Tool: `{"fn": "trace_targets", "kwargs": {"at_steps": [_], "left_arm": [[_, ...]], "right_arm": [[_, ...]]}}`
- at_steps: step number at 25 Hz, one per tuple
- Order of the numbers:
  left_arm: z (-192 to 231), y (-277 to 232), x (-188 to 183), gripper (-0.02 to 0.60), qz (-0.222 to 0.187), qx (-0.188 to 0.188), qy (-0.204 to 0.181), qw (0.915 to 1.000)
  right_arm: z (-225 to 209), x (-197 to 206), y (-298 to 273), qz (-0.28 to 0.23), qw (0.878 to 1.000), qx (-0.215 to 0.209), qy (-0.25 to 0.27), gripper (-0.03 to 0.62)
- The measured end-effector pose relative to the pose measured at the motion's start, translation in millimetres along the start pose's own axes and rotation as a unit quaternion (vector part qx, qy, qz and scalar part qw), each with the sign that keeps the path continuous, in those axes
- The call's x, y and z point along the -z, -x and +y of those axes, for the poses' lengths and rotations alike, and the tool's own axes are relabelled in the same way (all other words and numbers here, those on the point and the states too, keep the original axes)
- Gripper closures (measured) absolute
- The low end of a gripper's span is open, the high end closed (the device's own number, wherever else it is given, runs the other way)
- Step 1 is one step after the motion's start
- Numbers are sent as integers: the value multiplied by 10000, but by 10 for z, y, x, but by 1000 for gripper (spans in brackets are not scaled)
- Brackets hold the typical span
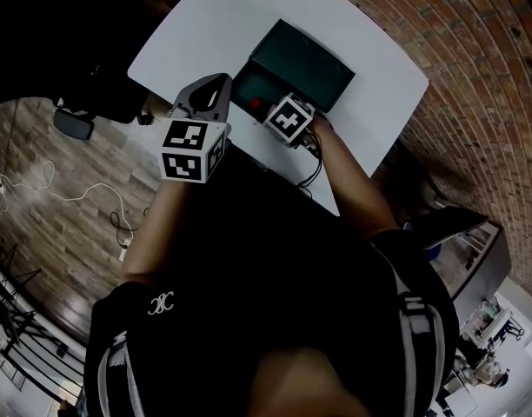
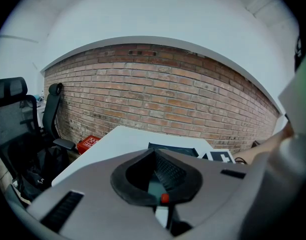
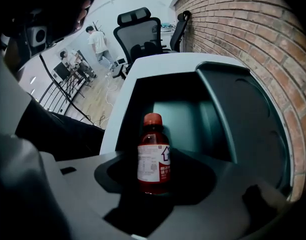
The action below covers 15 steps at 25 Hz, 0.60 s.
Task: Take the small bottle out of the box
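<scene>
A small bottle (image 3: 154, 154) of red liquid with a red cap (image 1: 256, 104) and a white label stands upright inside the dark green box (image 3: 193, 119). The box (image 1: 335, 72) lies with its lid open on the white table (image 1: 205, 24). My right gripper (image 3: 154, 176) reaches into the box, jaws open on either side of the bottle's lower half with a gap showing on each side. In the head view the right gripper (image 1: 268, 109) is at the box's near edge. The left gripper (image 1: 210, 94) hovers above the table's near left edge, jaws shut and empty, and points at the box (image 2: 174, 148).
A brick wall (image 2: 163, 94) runs behind the table (image 2: 118, 139). Black office chairs (image 2: 13, 119) stand at the left, with a red case (image 2: 88, 143) on the floor by the wall. Cables (image 1: 66, 194) trail across the wood floor. A person (image 3: 98, 39) stands far off.
</scene>
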<state>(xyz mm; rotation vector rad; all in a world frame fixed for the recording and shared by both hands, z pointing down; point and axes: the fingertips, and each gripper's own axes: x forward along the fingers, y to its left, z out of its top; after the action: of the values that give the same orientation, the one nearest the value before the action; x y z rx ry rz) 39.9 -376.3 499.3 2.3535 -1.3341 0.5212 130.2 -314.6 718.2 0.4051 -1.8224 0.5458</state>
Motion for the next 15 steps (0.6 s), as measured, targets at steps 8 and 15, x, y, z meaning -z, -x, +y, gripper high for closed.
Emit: {"fn": "trace_targets", "kwargs": {"at_steps": [8, 15], "left_arm": [[-68, -5, 29, 571, 12, 37, -5, 10000], [-89, 50, 46, 569, -39, -31, 37, 10000]], "right_arm": [[-94, 122, -86, 396, 9981, 422, 188, 376], [-103, 104, -94, 211, 9986, 453, 170, 376]]}}
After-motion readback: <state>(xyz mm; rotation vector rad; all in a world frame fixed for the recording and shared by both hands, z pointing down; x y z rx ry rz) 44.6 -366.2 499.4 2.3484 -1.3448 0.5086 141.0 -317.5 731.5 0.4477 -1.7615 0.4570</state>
